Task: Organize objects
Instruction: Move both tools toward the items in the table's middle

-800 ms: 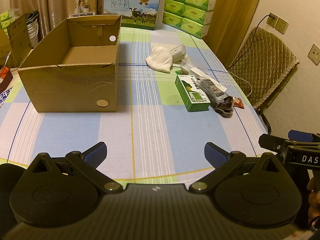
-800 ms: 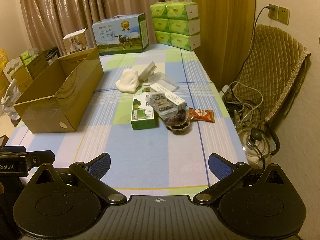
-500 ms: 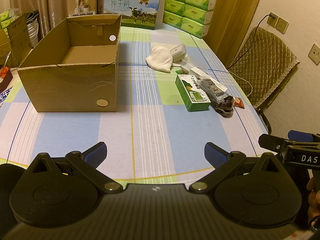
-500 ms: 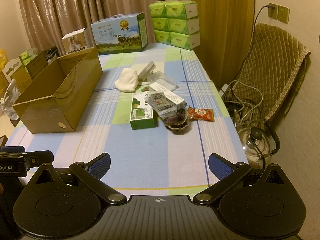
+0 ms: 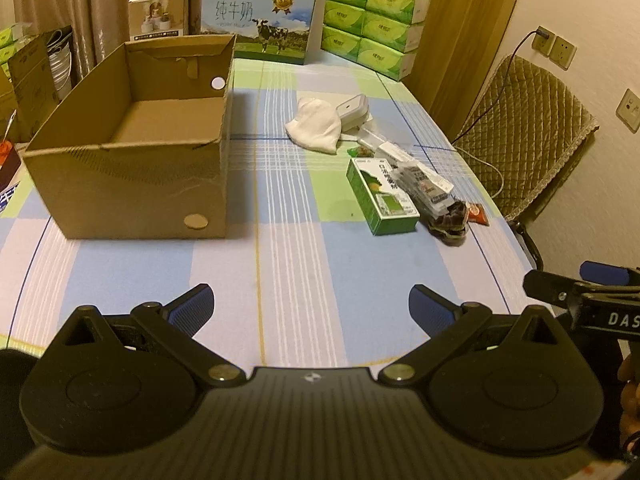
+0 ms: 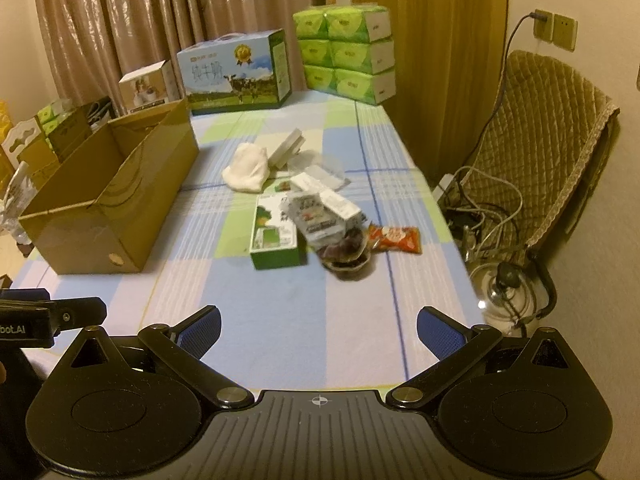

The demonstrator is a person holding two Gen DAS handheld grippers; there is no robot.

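Both tools over the near edge of the worktop (image 5: 288,264), nothing in either. Left tool (image 5: 310,312) fingers wide apart, right tool (image 6: 319,330) same, both well short of the items

Cardboard box (image 5: 132,160) sits open on the left side of the worktop, upright, visible floor bare. In the right wrist view the box (image 6: 108,200) is far left

Clutter is right of centre, well apart from the box:
- green carton (image 5: 380,196) lying flat, nearest the box side
- clear packet with printed labels (image 5: 424,188) leaning on the carton's right edge
- dark snack tub (image 5: 450,224) touching the packet's near end
- red snack packet (image 6: 394,238) just beside the tub, toward the worktop's right edge
- white cloth (image 5: 316,124) further back, a white flat case (image 5: 352,110) propped against it

Far end: milk box with cow print (image 5: 260,20), stacked green tissue packs (image 5: 372,28), small white box (image 5: 158,12)

Quilted chair (image 6: 552,148) off the right side, kettle (image 6: 504,296) and cables on the floor by it. Right tool's side shows at the right edge of the left view
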